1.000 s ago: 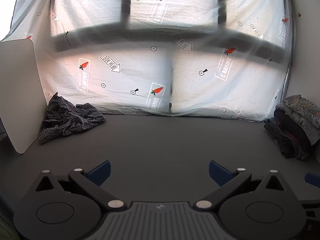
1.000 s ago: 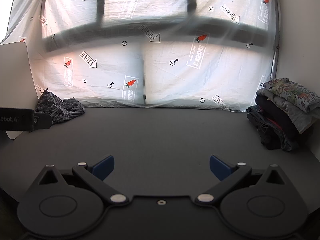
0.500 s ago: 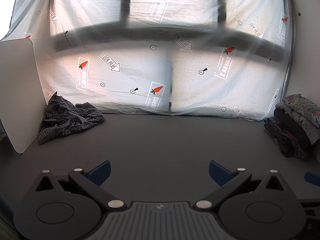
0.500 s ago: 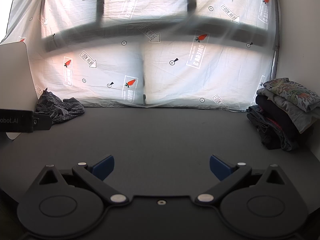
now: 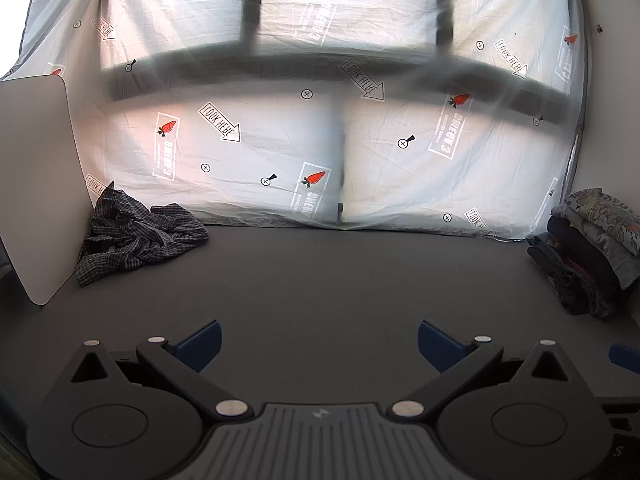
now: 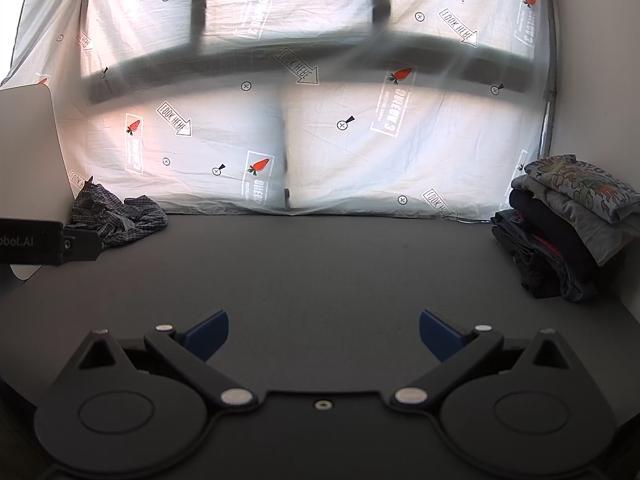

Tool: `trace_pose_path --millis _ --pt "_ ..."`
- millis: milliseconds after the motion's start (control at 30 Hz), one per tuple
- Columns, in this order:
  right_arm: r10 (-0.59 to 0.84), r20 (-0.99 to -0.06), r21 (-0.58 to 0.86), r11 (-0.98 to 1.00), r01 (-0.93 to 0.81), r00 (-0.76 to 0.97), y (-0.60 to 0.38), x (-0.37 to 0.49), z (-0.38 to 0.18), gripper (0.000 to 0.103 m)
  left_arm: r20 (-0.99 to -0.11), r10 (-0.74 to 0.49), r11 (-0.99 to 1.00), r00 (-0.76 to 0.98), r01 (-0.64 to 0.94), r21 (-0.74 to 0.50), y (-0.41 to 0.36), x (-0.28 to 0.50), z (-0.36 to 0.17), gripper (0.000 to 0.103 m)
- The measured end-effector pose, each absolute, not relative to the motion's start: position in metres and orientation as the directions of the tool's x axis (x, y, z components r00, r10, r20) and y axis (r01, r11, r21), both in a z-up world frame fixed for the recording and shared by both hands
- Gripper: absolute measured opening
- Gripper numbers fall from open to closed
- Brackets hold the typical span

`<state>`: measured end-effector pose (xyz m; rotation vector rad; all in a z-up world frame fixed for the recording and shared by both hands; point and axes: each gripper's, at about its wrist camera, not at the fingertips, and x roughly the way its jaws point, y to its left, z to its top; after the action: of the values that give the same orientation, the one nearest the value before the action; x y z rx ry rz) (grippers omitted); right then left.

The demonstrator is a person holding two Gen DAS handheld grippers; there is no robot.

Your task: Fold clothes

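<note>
With both tongs [image 5: 318, 338] [image 6: 324, 330] spread and empty, the crumpled checked shirt [image 5: 136, 236] looks soft and light, best pinched at its collar.

Looks like a makeshift recording setup, not a home: printed sheet [image 5: 280, 152] with carrots and "LOOK HERE" arrows hung at 12 o'clock, dark tabletop [image 5: 340, 280], white board [image 5: 36, 184] at 9 o'clock.

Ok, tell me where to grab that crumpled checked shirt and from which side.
Grip the checked shirt at its loose edge spilling toward the open table, coming from the right: the white board blocks its left. Both grippers are open, so probably the left gripper.
</note>
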<state>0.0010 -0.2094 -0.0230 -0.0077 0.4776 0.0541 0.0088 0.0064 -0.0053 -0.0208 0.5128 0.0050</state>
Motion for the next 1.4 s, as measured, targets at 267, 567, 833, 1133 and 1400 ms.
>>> trace_pose_path --millis 267,567,833,1133,1400 --pt "0.049 -0.469 0.013 0.999 -0.048 0.882 -0.211 0.007 -0.024 0.103 -0.507 0.001 1.0 0.862 -0.009 -0.014 0.006 0.01 -0.008 0.103" --pt "0.036 -0.485 0.01 0.999 -0.036 0.874 -0.221 0.022 -0.03 0.103 -0.55 -0.006 0.998 0.835 -0.026 -0.05 -0.002 0.025 -0.024 0.103" --pt "0.108 -0.524 0.197 0.98 -0.003 0.845 -0.267 0.086 -0.048 0.103 -0.601 -0.051 0.984 0.797 -0.065 -0.169 -0.019 0.071 -0.04 0.103" --pt "0.156 -0.543 0.278 0.961 0.001 0.825 -0.282 0.191 -0.073 0.103 -0.702 0.101 0.974 0.705 -0.213 -0.073 -0.015 0.138 -0.047 0.103" --pt "0.202 -0.622 0.129 0.979 -0.155 0.757 -0.232 0.253 -0.084 0.103 -0.792 0.163 0.929 0.588 -0.362 -0.078 0.038 0.173 -0.073 0.103"
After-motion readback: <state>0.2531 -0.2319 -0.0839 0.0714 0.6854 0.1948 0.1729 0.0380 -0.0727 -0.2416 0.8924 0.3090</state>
